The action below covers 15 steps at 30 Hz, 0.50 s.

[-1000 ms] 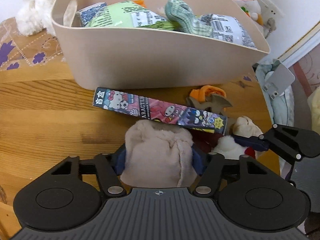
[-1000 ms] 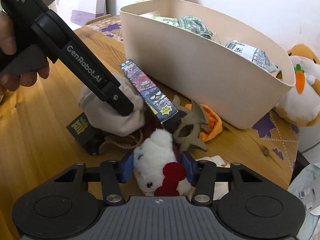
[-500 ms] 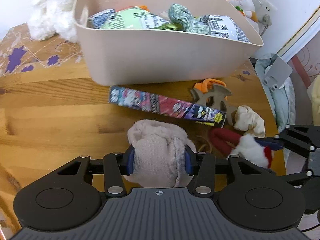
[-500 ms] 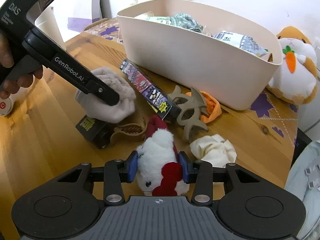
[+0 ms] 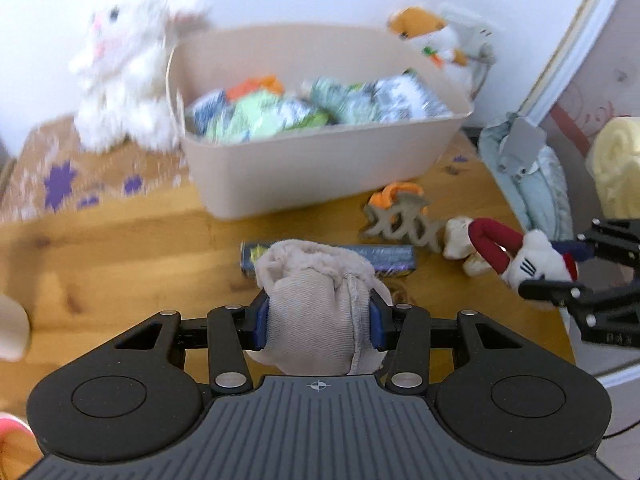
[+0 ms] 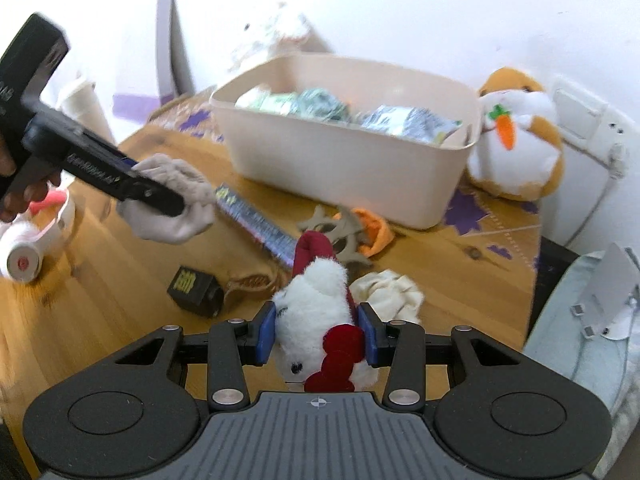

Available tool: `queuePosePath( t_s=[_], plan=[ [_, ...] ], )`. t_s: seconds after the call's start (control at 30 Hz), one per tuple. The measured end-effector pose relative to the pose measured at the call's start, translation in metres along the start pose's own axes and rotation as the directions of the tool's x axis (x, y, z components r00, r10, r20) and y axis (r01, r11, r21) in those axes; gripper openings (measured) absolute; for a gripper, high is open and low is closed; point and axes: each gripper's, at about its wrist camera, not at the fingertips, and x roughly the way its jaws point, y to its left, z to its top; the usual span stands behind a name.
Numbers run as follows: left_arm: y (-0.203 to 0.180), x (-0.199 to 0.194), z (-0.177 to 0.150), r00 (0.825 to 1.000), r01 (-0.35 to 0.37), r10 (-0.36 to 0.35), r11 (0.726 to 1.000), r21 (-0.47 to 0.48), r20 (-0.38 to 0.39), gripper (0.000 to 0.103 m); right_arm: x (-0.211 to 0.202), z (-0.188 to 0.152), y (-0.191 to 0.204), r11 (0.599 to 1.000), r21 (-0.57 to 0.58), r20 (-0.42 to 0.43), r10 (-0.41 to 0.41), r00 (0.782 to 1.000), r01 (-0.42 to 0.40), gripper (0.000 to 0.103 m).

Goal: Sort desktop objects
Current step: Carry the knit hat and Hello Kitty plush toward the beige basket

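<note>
My left gripper (image 5: 318, 322) is shut on a beige fleece pouch (image 5: 316, 308) and holds it above the wooden table; the pouch also shows in the right wrist view (image 6: 172, 208). My right gripper (image 6: 318, 334) is shut on a white plush toy with red parts (image 6: 320, 320), lifted off the table; the toy also shows in the left wrist view (image 5: 528, 260). A beige bin (image 5: 320, 176) holding packets and a green cloth stands behind, and shows in the right wrist view too (image 6: 344, 168).
On the table lie a long cartoon-printed box (image 6: 256, 224), a grey claw clip (image 5: 400, 220) on an orange thing (image 6: 374, 228), a cream cloth (image 6: 388, 288), a small black box (image 6: 196, 290). A white plush rabbit (image 5: 120, 80) and orange plush (image 6: 516, 136) flank the bin.
Both grippers have lifted up and back from the table, each carrying its object. The bin and the clutter now look farther away.
</note>
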Motion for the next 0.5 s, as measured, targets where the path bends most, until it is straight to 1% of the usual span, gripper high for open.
queuePosePath(
  t_s=[0.13, 0.23, 0.43, 0.5],
  plan=[
    [-0.004, -0.021, 0.01, 0.998, -0.014, 0.013, 1.0, 0.024, 0.057, 0.047, -0.011, 0.01, -0.008, 1.0, 0.0, 0.029, -0.026, 0.999, 0.026, 0.04],
    [-0.005, -0.034, 0.019, 0.995, -0.011, 0.008, 1.0, 0.029, 0.096, 0.047, -0.022, 0.023, -0.014, 0.998, 0.003, 0.067, -0.055, 0.996, 0.055, 0.04],
    [0.0, -0.051, 0.038, 0.987, -0.039, 0.032, 0.998, 0.039, 0.157, 0.047, -0.037, 0.051, -0.03, 0.995, -0.008, 0.142, -0.098, 0.985, 0.1, 0.04],
    [0.004, -0.055, 0.047, 0.984, -0.046, 0.04, 0.999, 0.028, 0.172, 0.047, -0.04, 0.061, -0.035, 0.994, -0.008, 0.167, -0.109, 0.98, 0.112, 0.04]
  ],
)
